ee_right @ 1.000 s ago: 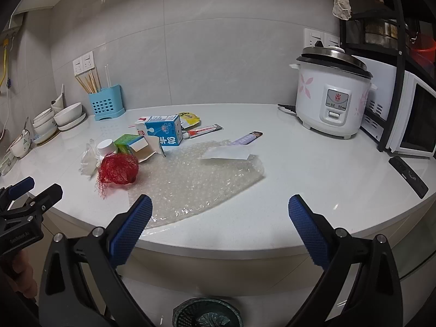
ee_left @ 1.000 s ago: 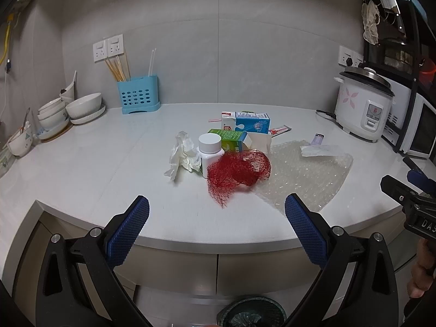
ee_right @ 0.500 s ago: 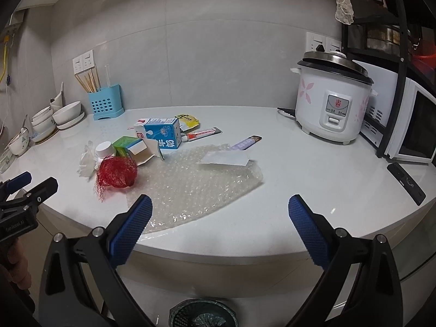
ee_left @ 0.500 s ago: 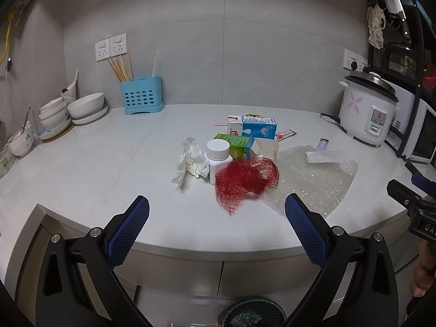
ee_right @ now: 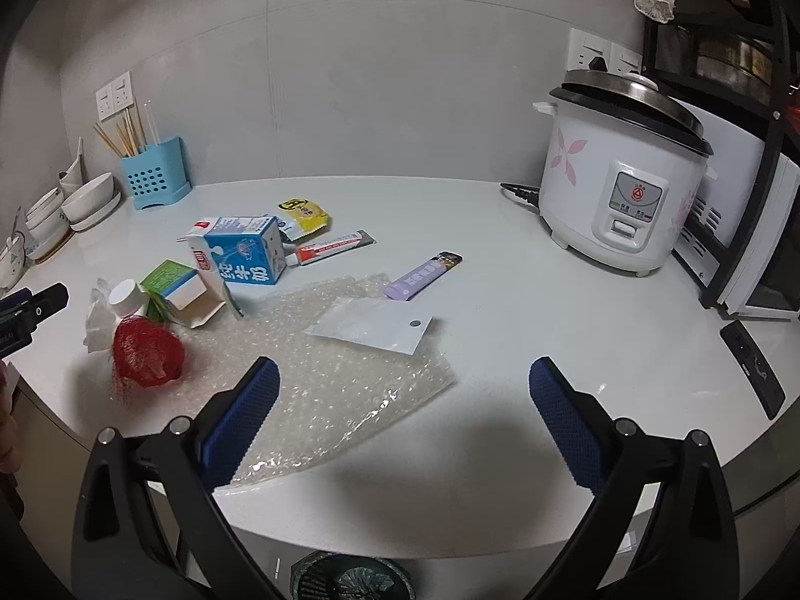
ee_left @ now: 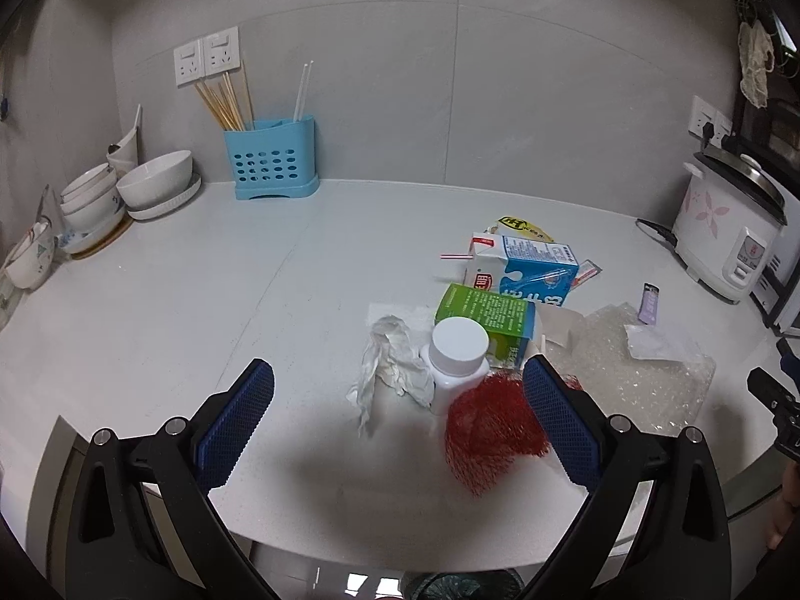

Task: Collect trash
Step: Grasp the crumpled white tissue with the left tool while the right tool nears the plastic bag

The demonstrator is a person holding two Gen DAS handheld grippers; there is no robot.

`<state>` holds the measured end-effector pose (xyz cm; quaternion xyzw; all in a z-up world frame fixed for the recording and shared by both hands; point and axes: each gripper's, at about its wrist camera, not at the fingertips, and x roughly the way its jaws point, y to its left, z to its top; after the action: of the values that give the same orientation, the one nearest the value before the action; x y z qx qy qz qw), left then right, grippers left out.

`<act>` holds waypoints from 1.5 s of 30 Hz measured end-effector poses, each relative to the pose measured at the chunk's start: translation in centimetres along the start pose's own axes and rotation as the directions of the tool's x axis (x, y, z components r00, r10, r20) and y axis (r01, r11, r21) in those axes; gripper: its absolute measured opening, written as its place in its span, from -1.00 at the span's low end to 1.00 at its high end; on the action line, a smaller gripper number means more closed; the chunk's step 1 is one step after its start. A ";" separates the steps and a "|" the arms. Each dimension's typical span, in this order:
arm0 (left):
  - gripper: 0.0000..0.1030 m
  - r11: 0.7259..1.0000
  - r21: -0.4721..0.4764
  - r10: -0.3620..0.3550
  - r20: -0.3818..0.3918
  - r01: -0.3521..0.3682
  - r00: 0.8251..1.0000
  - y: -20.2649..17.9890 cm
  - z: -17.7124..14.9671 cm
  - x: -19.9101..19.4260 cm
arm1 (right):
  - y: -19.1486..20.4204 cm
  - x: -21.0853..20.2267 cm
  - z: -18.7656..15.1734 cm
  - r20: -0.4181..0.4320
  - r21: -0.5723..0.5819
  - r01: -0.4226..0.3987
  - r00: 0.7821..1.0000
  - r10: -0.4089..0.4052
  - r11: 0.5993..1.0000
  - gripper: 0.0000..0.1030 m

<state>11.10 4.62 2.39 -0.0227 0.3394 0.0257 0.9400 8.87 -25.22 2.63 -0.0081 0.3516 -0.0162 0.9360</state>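
On the white counter (ee_right: 500,300) the trash lies in a loose cluster: bubble wrap (ee_right: 325,380) under a clear pouch (ee_right: 372,325), a blue milk carton (ee_left: 530,270), a green box (ee_left: 485,317) with its flap open, red netting (ee_left: 492,425), a capped white bottle (ee_left: 457,355), crumpled tissue (ee_left: 392,360). A blue holder (ee_left: 272,160) holds chopsticks. Left gripper (ee_left: 397,430) and right gripper (ee_right: 402,425) hover spread wide, holding nothing.
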 end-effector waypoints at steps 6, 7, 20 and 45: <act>0.89 0.999 -0.039 -0.003 -0.068 0.001 0.998 1.7 0.8 4.8 | -0.7 4.1 0.7 -0.070 -0.002 -0.010 0.997 0.010 1.000 0.86; 0.89 0.999 -0.051 -0.006 -0.074 0.002 0.997 2.1 0.8 5.3 | -0.9 4.7 0.6 -0.084 0.001 -0.017 0.996 0.017 1.000 0.86; 0.88 0.998 -0.059 0.022 -0.133 -0.031 0.991 5.1 -0.7 8.7 | -1.5 8.6 0.9 -0.189 0.073 -0.069 0.979 0.082 0.995 0.84; -0.24 0.998 0.023 0.055 -0.210 -0.051 0.976 5.2 -0.5 14.0 | 2.7 14.3 4.6 -0.322 -0.223 -0.103 0.946 0.026 0.969 0.78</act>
<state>21.21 10.21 -7.02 -0.0082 0.4375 0.0452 0.8981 22.69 -23.01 -3.35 -0.1056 0.4966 0.0558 0.8597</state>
